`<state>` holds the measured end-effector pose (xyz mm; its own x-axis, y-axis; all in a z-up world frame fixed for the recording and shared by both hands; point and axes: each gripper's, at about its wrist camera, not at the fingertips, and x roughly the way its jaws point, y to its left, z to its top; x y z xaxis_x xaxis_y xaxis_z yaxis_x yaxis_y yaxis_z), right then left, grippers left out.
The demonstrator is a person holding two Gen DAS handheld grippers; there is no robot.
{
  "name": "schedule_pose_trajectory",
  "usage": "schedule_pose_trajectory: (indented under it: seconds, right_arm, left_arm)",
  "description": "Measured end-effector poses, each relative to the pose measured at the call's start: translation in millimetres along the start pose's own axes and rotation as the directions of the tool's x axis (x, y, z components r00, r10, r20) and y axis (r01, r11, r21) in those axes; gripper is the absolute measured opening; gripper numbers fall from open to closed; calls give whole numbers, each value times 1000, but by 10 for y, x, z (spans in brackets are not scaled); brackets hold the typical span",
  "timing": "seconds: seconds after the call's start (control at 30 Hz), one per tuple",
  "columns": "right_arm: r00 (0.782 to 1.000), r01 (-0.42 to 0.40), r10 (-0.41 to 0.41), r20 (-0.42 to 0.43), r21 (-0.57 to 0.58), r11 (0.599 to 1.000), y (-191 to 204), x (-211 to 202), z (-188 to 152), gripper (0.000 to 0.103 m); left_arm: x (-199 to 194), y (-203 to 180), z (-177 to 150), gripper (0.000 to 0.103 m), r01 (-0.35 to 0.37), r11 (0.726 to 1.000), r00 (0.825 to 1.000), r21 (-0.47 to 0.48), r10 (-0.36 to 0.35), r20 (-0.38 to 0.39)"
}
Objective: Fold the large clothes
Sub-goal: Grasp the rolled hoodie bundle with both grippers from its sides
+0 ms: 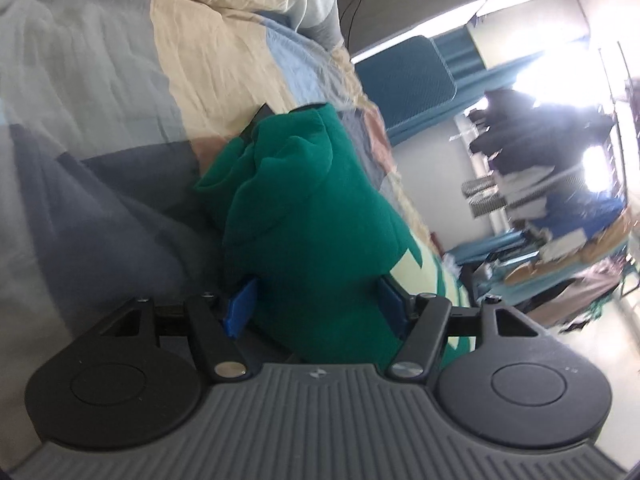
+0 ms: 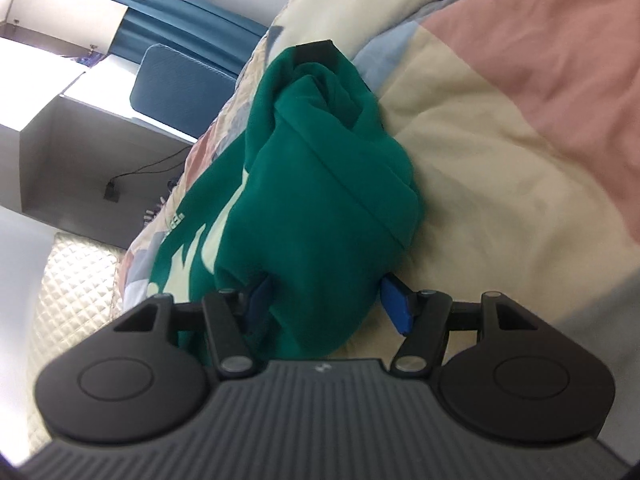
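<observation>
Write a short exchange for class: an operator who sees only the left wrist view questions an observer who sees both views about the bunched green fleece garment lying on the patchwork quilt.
Operator: I cannot see the blue pads of the right gripper. What is between them?
Observer: The near end of the bunched green fleece garment fills the gap and touches both pads.
Operator: Is there any writing on the garment?
Observer: Yes, there is small white lettering beside its cream print, but it is too small to read.
</observation>
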<state>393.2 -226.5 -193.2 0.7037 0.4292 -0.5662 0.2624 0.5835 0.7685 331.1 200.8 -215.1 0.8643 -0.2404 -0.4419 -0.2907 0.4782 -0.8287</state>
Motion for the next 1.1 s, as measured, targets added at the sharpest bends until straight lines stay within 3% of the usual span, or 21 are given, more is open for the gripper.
schedule_pose_trajectory:
  seconds: [0.1,0.17,0.27,0.43,0.57,0.73,0.83,0.9,0.97,1.0,1.03,1.1]
  right_arm:
    - [998,-33,37,54,-67,997,129,-45,59,17]
    - [993,-60,70,96,-107,992,221,-151,137,12]
    - [984,-43,72,162,-175,984,340,-274,259,9]
    - [986,38,-13,169,-146,989,198,-242,392,8]
    - [988,115,-97,121,-154,981,82,-75,346,8]
    - [988,118,-99,120,-165,979,54,-80,265,11]
    - [988,124,-106,111,-177,976,122,-153,174,15]
    - [993,98,-85,85,-174,980,161,-225,97,16]
    - [996,70,-61,58,-179,981,204,-275,29,23]
    - [998,50,-43,44,-175,983,218,-302,-16,39]
    - [999,24,-20,29,-164,986,231,-330,-55,64]
    - [999,-47,46,-7,-112,993,215,-332,-132,92]
  left_arm:
    - [47,-98,44,57,14,999,1000,41,-15,27]
    - [61,-150,87,36,29,997,998,67,-32,48]
    - [50,-181,186,16,66,996,994,67,-71,79]
    - [-16,-227,310,10,101,993,989,68,-108,104]
    - [17,-160,298,9,62,996,994,67,-67,83]
    - [108,-71,219,10,22,997,998,80,-27,56]
    - [78,-70,202,17,39,996,998,74,-43,53]
    - [35,-77,205,33,40,998,998,54,-43,47]
    - [-28,-86,179,71,33,999,998,36,-34,45]
    - [-55,-90,161,79,30,999,999,27,-31,41]
    - [-67,-83,142,88,30,999,999,11,-30,31]
    - [-60,-34,113,94,73,997,997,-36,-73,2]
